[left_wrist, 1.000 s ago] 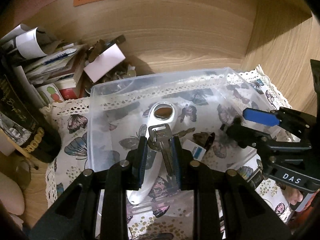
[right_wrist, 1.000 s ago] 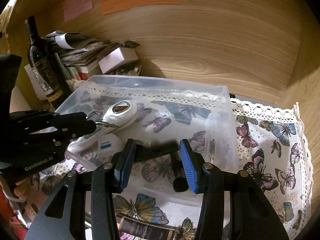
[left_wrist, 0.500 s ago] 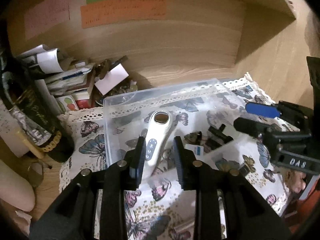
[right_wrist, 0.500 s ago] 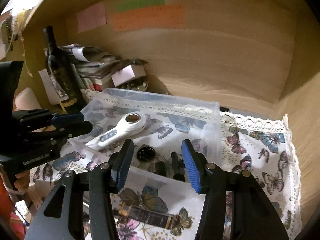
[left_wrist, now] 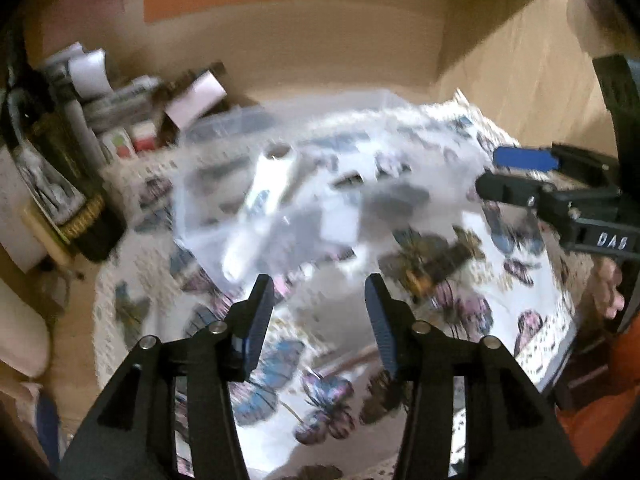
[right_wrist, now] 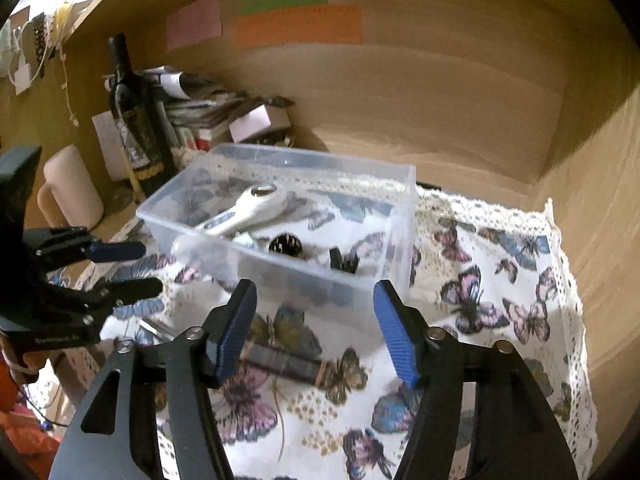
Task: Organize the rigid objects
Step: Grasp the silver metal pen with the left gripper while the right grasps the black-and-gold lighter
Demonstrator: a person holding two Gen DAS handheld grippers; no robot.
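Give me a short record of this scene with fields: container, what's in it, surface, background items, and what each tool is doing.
container: clear plastic rectangular box, upright on the cloth
contents: white handheld device with a round metal head, a round black perforated piece, small dark items too small to identify
surface: white butterfly-print lace-edged cloth
background: dark wine bottle, stack of papers, coloured paper notes on the wooden wall
left tool: jaws just opening, nothing between them
right tool: jaws just opening, empty, in front of the box

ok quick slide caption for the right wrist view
Right gripper open before a clear plastic box holding a white handheld device on a butterfly cloth.
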